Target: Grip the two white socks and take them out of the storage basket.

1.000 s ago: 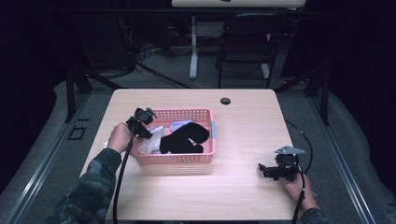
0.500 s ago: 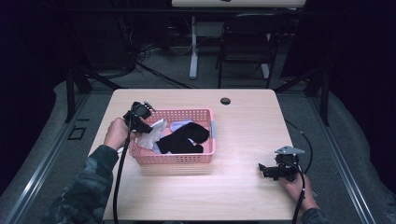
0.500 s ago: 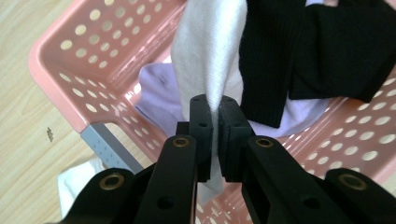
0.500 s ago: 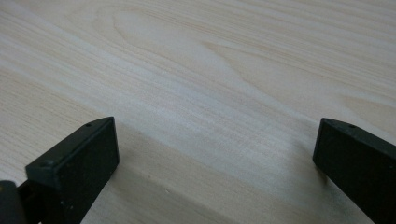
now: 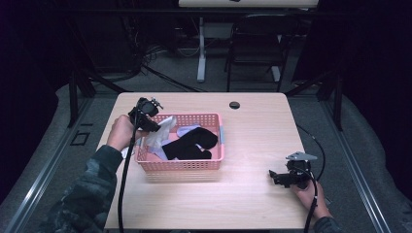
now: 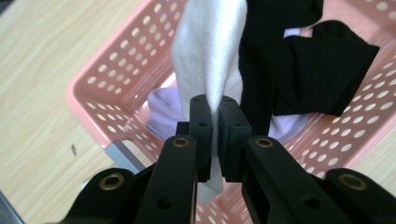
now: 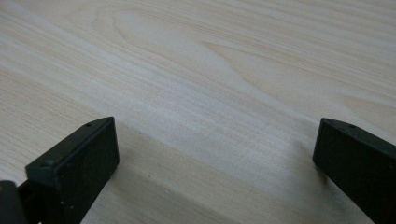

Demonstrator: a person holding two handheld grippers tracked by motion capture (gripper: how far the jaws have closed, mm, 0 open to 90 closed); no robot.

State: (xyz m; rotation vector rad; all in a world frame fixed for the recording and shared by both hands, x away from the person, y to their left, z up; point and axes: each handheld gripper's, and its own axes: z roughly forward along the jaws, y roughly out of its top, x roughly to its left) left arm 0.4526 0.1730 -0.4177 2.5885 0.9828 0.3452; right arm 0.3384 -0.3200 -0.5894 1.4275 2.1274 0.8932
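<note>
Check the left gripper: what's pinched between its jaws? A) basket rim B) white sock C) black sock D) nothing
B: in the left gripper view the left gripper has its jaws shut on the white sock, which hangs over the pink basket, with the black sock beside it.

Black socks [image 5: 190,143] in pink basket [image 5: 180,165] — lilac cloth [image 6: 163,109], perhaps a sock
</note>
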